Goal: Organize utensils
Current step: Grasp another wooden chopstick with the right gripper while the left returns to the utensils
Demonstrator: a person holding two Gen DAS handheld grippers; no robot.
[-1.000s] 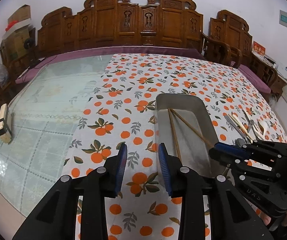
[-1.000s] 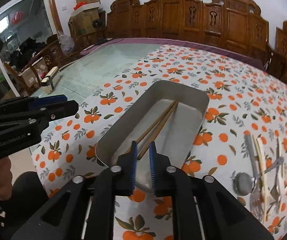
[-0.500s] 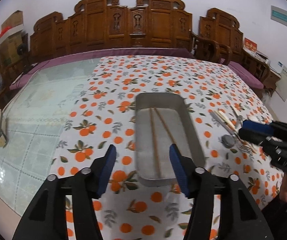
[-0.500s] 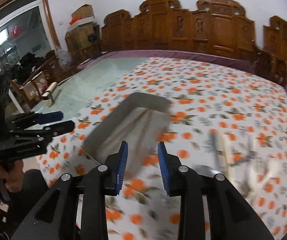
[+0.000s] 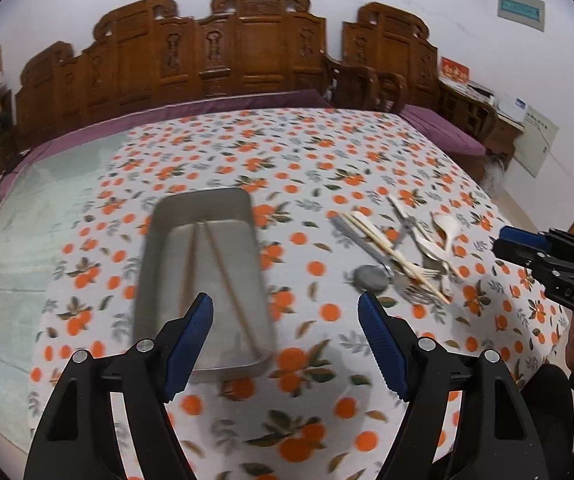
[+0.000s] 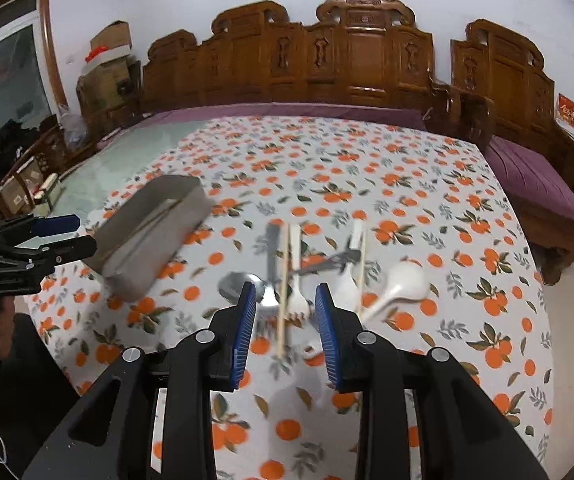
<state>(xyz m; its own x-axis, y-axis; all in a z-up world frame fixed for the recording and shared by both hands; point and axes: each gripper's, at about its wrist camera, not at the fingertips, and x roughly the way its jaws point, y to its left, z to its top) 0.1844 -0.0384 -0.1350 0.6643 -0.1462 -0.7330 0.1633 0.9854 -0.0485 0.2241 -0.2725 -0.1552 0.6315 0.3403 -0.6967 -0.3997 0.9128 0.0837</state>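
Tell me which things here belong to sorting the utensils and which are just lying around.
For the job:
- metal tray holding two chopsticks
- heap of loose cutlery
- white spoon

Just lying about:
- carved wooden bench
- cardboard boxes
- patterned tablecloth

I am in a home's sitting room: carved wooden seats [image 6: 367,52] with purple cushions [image 6: 535,176] line the wall beyond my bench's far edge, an orange-print cloth [image 5: 287,152] covers the bench, and cardboard boxes [image 6: 107,64] are stacked in a corner.

Right gripper [image 6: 285,312] parted above utensil pile [image 6: 311,276], tray [image 6: 143,256] left
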